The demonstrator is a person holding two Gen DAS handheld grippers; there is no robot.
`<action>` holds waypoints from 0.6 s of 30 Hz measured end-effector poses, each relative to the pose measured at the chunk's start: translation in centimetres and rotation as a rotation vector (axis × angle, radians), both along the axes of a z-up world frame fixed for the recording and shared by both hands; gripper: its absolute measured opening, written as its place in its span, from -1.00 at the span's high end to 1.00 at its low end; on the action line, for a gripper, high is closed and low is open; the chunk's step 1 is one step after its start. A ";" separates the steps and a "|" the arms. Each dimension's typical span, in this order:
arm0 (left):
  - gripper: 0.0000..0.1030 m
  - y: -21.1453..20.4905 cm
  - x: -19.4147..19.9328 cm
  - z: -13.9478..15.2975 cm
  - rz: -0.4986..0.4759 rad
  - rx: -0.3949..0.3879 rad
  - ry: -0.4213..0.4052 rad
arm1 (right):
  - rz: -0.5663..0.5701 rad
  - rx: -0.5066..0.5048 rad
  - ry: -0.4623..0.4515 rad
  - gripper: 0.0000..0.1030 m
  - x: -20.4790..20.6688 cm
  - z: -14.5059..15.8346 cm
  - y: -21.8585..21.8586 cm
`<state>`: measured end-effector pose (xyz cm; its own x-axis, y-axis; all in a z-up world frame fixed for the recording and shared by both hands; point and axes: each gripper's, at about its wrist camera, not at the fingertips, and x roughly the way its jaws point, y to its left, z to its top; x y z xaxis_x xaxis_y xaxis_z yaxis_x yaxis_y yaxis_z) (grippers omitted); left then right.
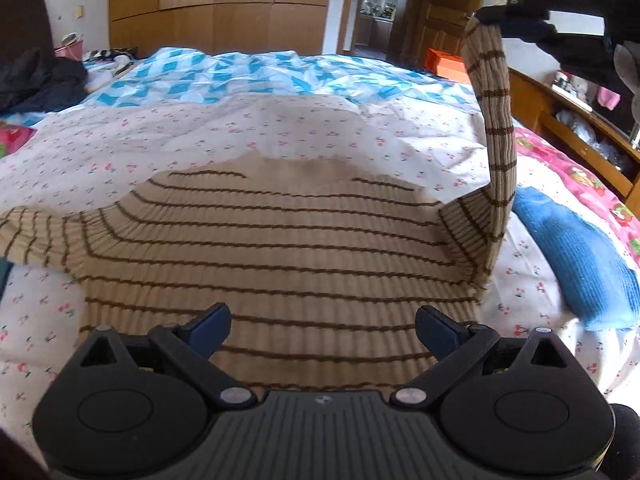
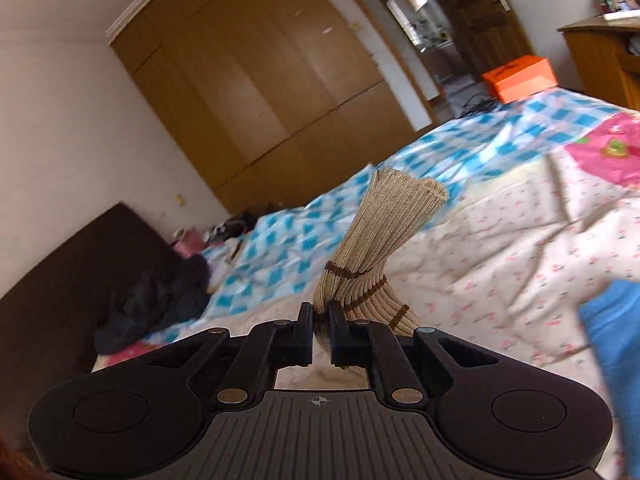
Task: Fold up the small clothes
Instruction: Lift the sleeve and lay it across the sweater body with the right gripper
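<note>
A small beige ribbed sweater with thin brown stripes [image 1: 264, 248] lies flat on the bed, its left sleeve [image 1: 28, 236] spread out to the side. My left gripper [image 1: 322, 332] is open and empty, low over the sweater's near hem. My right gripper [image 2: 320, 332] is shut on the right sleeve [image 2: 376, 240] near its cuff. In the left wrist view that sleeve [image 1: 496, 120] rises steeply from the sweater's right shoulder up to the right gripper [image 1: 516, 12] at the top right.
The bed carries a white flowered quilt [image 1: 120, 140] and a blue-checked cover [image 1: 240, 72] behind it. A blue knit garment [image 1: 576, 256] lies to the right of the sweater. Dark clothes [image 1: 40, 76] lie at the far left. A wooden wardrobe [image 1: 220, 4] and an orange box [image 2: 520, 78] stand beyond the bed.
</note>
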<state>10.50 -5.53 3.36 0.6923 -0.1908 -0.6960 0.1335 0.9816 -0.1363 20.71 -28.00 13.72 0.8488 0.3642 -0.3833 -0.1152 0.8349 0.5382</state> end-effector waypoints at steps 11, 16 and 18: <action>-1.00 10.8 -1.8 -2.8 0.269 -0.067 -0.002 | 0.403 -0.169 0.303 0.76 3.0 -10.6 19.5; -1.00 11.8 -1.5 -3.5 0.296 -0.063 -0.012 | 0.368 -0.206 0.266 0.75 0.4 -10.3 17.7; -1.00 11.8 -1.4 -3.6 0.294 -0.066 -0.021 | 0.291 -0.229 0.265 0.72 0.5 -10.2 15.0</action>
<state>9.14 6.31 -0.20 0.7386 -0.0245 -0.6737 -0.1519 0.9676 -0.2017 21.20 -12.98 3.52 0.5854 0.4539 -0.6718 -0.2461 0.8890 0.3862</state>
